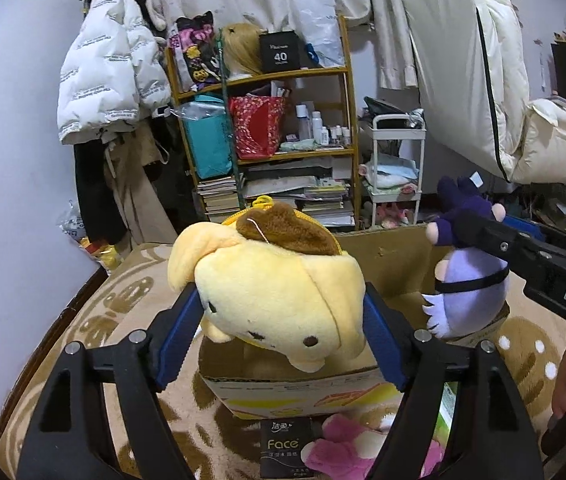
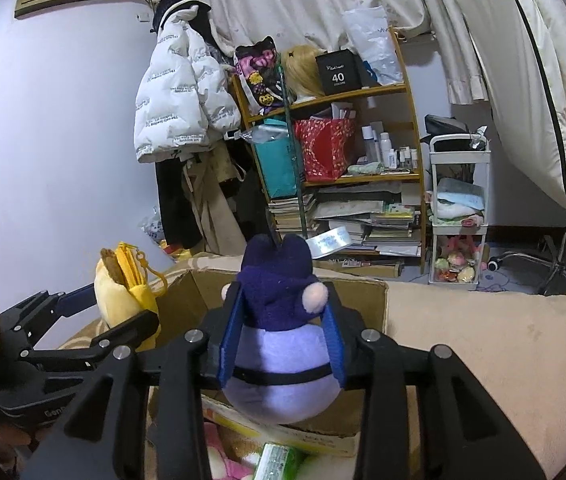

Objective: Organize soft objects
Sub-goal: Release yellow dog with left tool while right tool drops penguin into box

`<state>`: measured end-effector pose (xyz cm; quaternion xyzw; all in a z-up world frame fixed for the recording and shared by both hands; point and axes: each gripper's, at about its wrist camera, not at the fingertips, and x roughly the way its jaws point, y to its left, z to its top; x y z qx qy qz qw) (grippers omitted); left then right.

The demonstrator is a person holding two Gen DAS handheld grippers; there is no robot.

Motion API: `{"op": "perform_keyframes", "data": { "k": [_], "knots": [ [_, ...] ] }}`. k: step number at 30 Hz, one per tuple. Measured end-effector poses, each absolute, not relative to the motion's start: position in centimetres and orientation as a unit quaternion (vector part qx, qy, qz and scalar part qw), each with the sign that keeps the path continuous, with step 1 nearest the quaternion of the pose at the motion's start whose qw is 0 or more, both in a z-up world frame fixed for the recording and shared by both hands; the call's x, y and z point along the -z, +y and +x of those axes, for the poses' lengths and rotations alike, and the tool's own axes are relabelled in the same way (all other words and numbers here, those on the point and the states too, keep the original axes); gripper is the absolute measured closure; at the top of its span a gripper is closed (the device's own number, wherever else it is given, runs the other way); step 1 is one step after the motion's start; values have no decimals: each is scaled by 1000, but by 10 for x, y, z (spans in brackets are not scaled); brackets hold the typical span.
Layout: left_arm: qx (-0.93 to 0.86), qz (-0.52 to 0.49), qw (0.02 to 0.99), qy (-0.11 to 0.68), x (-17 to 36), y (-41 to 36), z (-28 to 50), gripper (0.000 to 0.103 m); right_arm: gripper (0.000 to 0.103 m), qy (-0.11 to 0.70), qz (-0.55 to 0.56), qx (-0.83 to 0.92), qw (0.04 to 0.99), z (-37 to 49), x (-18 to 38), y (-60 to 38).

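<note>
My left gripper (image 1: 283,316) is shut on a yellow dog plush (image 1: 279,292) with a brown cap, held above the near side of an open cardboard box (image 1: 387,256). My right gripper (image 2: 283,320) is shut on a purple plush (image 2: 283,344) with a dark hood, held over the same box (image 2: 363,292). In the left wrist view the purple plush (image 1: 467,280) and the right gripper (image 1: 459,232) hang over the box's right side. In the right wrist view the yellow plush (image 2: 123,296) and the left gripper (image 2: 139,312) are at the left.
A pink plush (image 1: 347,448), a black tissue pack (image 1: 283,444) and a green pack (image 2: 279,460) lie in front of the box on a beige patterned blanket (image 1: 123,304). A cluttered wooden shelf (image 1: 267,128), a white cart (image 1: 395,160) and hanging coats (image 1: 111,76) stand behind.
</note>
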<state>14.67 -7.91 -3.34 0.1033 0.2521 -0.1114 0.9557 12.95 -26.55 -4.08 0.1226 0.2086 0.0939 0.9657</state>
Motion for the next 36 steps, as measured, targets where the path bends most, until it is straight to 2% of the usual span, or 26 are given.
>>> {"op": "perform_keyframes", "data": {
  "k": [7,18,22,26,31,34,36],
  "knots": [
    [122,100,950,270,40,-80,153,24,60,216,128,-94,963,132,45,-267],
    [109,99,944,296,49,-76,159,13,56,252,157,-108,949,144,62,-271],
    [97,103,942,304,49,-73,157,8,38,245,161,-106,950,140,62,-273],
    [79,112,943,305,48,-69,148,7,36,247,161,-100,950,135,60,-274],
    [74,125,941,306,45,-68,133,5,11,240,163,-90,953,121,54,-277],
    [78,131,940,305,42,-68,122,4,0,242,150,-79,955,115,45,-275],
    [88,135,938,306,39,-69,112,4,0,237,146,-70,958,107,40,-275]
  ]
}}
